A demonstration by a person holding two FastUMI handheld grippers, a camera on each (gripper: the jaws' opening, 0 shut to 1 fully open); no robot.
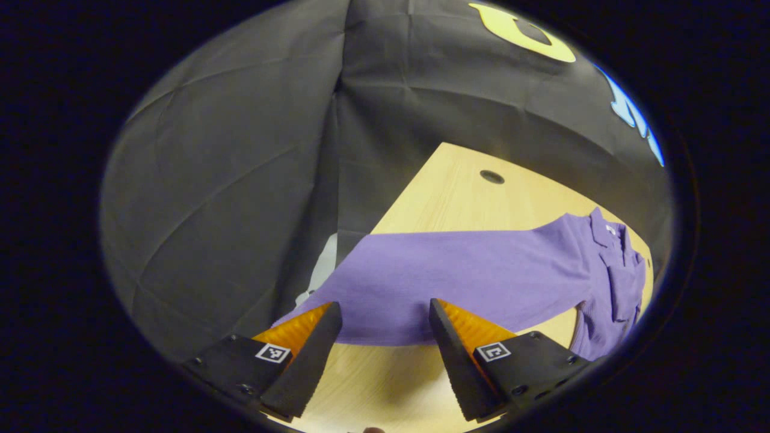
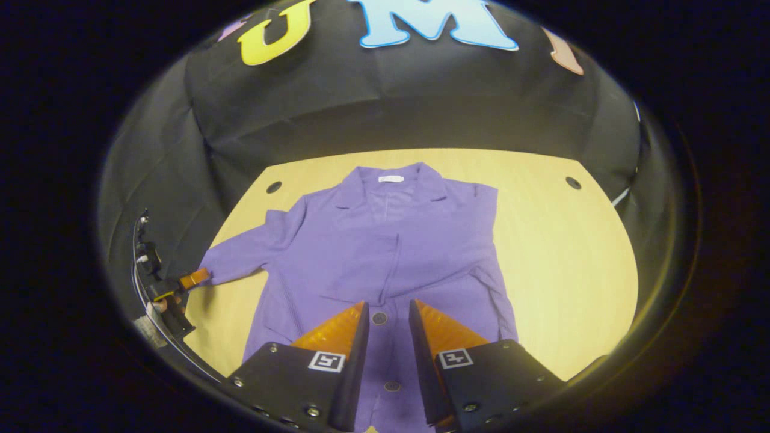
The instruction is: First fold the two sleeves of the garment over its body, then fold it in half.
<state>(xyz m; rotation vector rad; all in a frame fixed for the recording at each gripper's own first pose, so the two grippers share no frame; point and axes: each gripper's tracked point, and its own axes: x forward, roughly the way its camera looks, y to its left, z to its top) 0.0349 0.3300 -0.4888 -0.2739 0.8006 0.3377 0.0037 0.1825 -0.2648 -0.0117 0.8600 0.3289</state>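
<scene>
Looking along my right claw [image 2: 388,313], I see one purple garment [image 2: 385,252] lying flat at the centre of the frame on the worktop [image 2: 565,252], collar toward the top. Its fingers stand slightly apart above the button placket, pinching nothing. I count two buttons [image 2: 379,318] between the fingers. One sleeve [image 2: 240,258] stretches out toward the left of the frame; the other sleeve [image 2: 481,240] lies folded over the body on the right side. Two round holes [image 2: 573,182] sit in the worktop, one in the upper left and one in the upper right.

At the far left of this view my left claw [image 2: 195,278] sits at the cuff of the outstretched sleeve.

In the left gripper view, that claw [image 1: 385,313] is spread wide, with the sleeve [image 1: 421,282] running between its fingers across the middle of the frame toward the collar [image 1: 607,231] at right. I cannot tell whether the fingers touch the cloth.
</scene>
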